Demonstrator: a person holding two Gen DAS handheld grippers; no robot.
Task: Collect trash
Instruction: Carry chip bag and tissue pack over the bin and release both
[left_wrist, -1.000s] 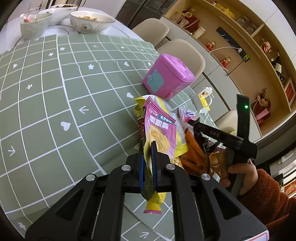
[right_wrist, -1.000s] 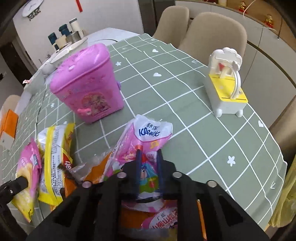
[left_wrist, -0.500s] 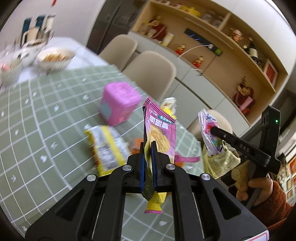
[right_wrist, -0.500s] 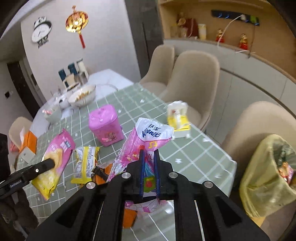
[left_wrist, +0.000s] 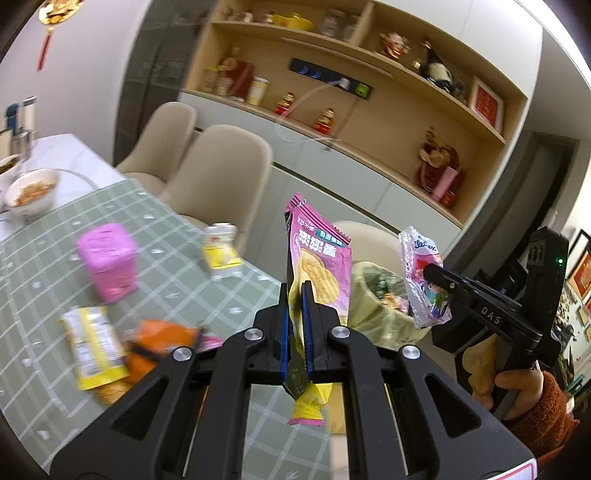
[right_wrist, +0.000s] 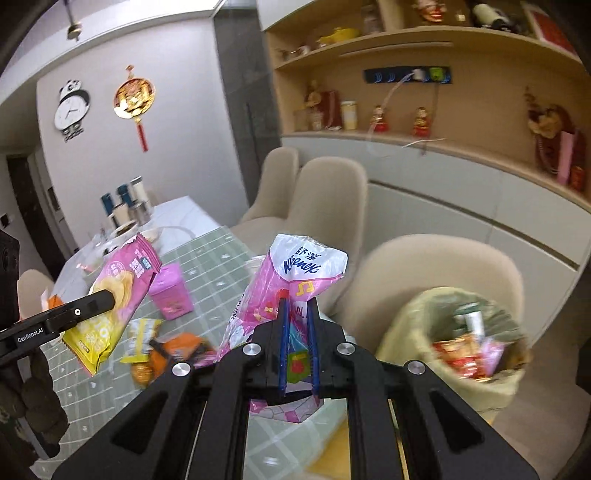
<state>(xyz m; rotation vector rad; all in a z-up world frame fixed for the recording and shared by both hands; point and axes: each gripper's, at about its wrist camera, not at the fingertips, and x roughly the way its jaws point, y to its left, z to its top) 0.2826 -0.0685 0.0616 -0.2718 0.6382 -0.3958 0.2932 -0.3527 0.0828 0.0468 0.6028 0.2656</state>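
My left claw (left_wrist: 295, 291) pinches a snack bag (left_wrist: 319, 258), my right claw (right_wrist: 297, 308) a tissue pack (right_wrist: 295, 273); neither is in the bin (right_wrist: 458, 332) yet, and wrappers (left_wrist: 92, 347) remain beside the pink box (left_wrist: 107, 258).

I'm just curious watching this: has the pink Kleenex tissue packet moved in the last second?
Yes. The pink Kleenex tissue packet, pinched in the right claw, has risen off the green checked tablecloth and swung toward the lined trash bin.

Pink box (left_wrist: 107, 261) on checked tablecloth (left_wrist: 173, 273) (beige chairs (left_wrist: 218, 173) behind).
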